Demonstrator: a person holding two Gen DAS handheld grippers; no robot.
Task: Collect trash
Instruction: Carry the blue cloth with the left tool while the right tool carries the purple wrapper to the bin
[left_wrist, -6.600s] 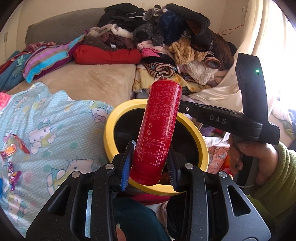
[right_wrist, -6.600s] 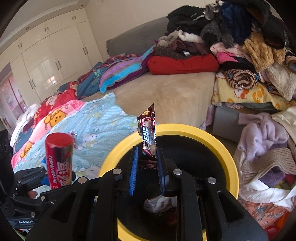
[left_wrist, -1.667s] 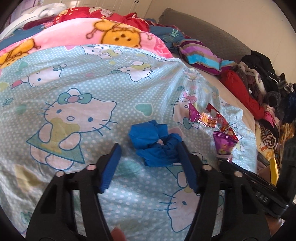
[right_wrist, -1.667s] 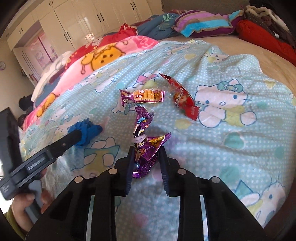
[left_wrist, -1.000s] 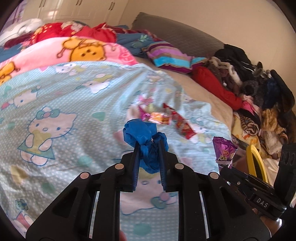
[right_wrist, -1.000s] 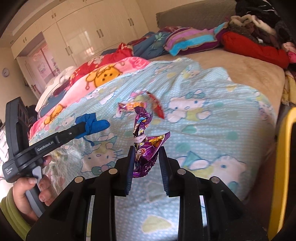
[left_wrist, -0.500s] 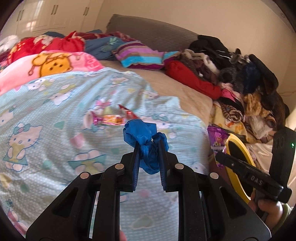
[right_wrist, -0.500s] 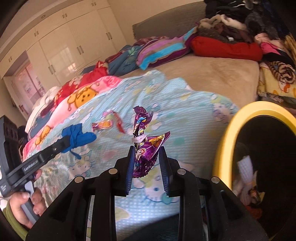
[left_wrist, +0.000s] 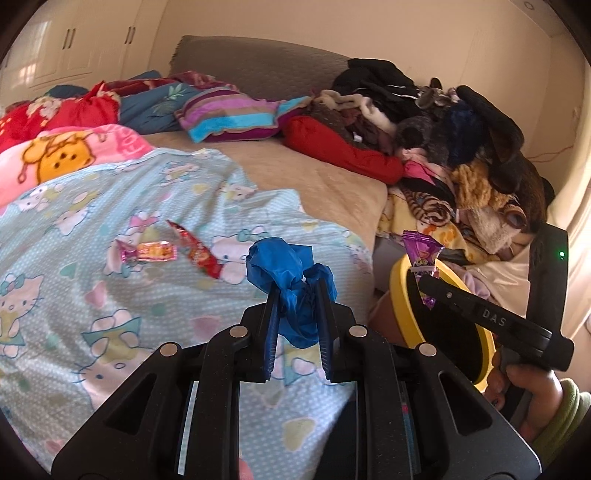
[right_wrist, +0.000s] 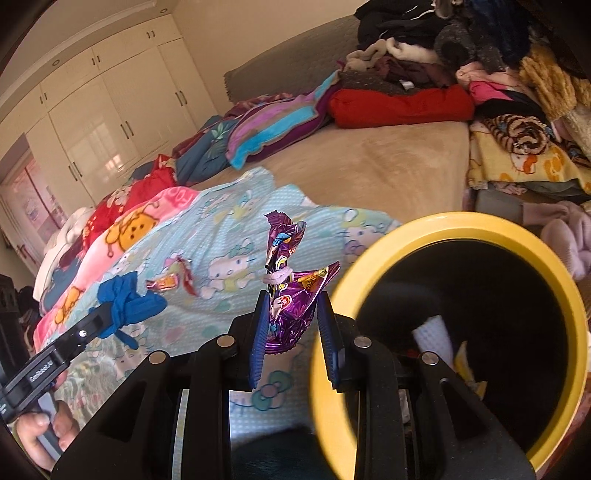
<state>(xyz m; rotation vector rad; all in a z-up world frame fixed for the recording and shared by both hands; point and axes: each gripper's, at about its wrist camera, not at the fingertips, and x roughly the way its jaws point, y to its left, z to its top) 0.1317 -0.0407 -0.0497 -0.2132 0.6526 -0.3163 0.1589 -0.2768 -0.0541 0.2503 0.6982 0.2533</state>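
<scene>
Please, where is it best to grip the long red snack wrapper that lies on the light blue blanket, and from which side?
Probably across its narrow middle, coming from above. The long red snack wrapper lies flat and slanted on the light blue blanket, so the jaws should straddle its short width. The orange and pink wrapper lies close beside it, so come down accurately.

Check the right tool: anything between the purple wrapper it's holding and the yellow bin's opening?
Nothing visible. The right tool is shut on the purple wrapper just left of the yellow bin, whose mouth is open and uncovered. Trash already lies deep inside, below the rim.
</scene>
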